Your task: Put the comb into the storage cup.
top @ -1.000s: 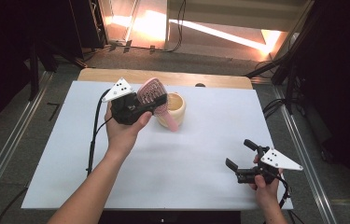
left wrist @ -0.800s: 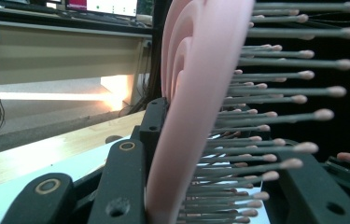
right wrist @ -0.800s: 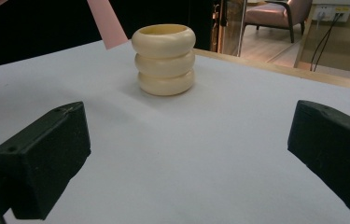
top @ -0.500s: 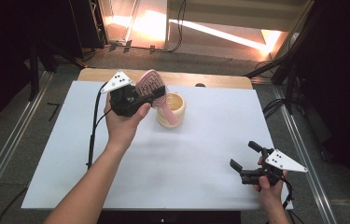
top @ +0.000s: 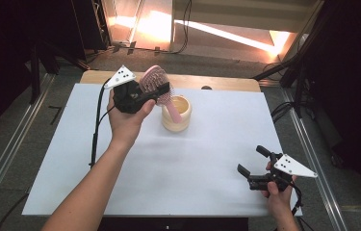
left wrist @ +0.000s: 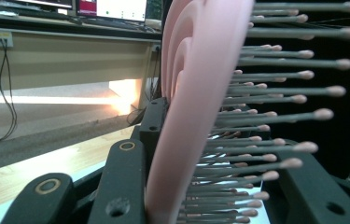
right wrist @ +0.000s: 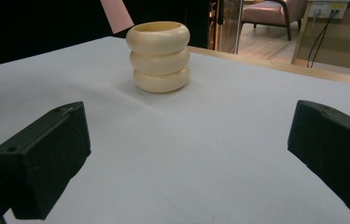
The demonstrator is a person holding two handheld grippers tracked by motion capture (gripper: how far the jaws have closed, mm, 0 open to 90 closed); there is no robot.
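No text, label, brand or number can be read in any view. The monitors (left wrist: 112,8) at the far wall in the left gripper view glow with coloured patches too blurred to make out, and the grey plates (top: 122,76) on the grippers bear only small dark dots.

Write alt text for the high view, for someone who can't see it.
Seen from above, the left gripper holds a pink hairbrush by its head, handle angled down into a cream ribbed cup on a white table. The right gripper, jaws open, rests near the table's right front corner.
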